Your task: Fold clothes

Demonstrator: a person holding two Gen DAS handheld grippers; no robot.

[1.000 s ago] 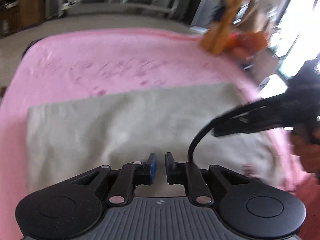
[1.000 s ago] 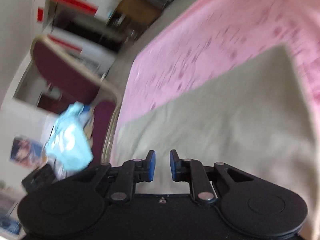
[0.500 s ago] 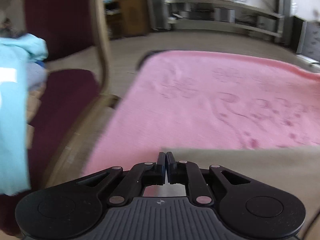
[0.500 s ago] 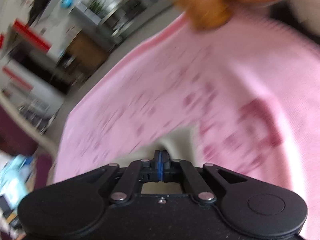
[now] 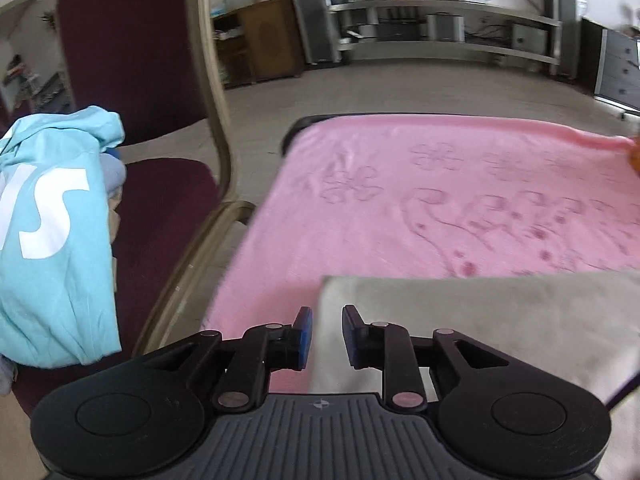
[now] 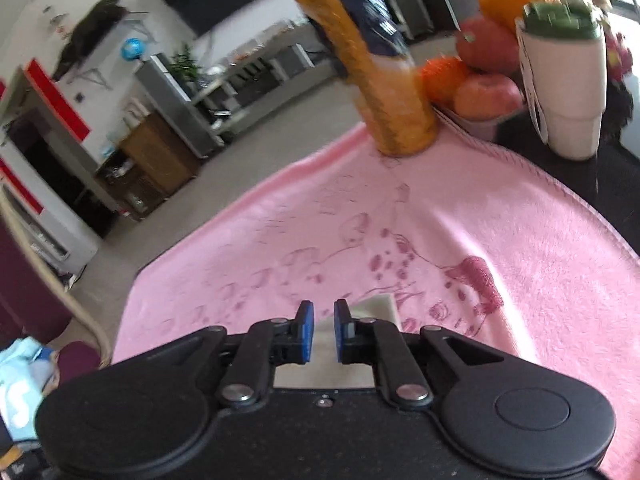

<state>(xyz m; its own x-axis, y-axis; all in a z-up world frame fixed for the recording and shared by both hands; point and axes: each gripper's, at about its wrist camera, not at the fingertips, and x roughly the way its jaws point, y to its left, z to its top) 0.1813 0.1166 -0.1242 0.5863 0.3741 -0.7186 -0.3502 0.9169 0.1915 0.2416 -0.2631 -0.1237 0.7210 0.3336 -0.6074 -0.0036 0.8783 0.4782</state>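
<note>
On the pink blanket our beige garment lies flat, edges squared; both grippers' fingers released, more folds possibly left.

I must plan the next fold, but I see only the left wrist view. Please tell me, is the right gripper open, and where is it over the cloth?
Observer: The right gripper is open, with a far corner of the beige cloth just beyond its fingertips.
Operator: What stands behind that corner? My view shows only an orange blur at the edge.
Observer: A tall orange packet stands on the far edge of the pink blanket.
Operator: Is anything else near it?
Observer: Yes, a pile of oranges and apples lies just behind it, and a white cup stands to the right, on the dark surface off the blanket.
</note>
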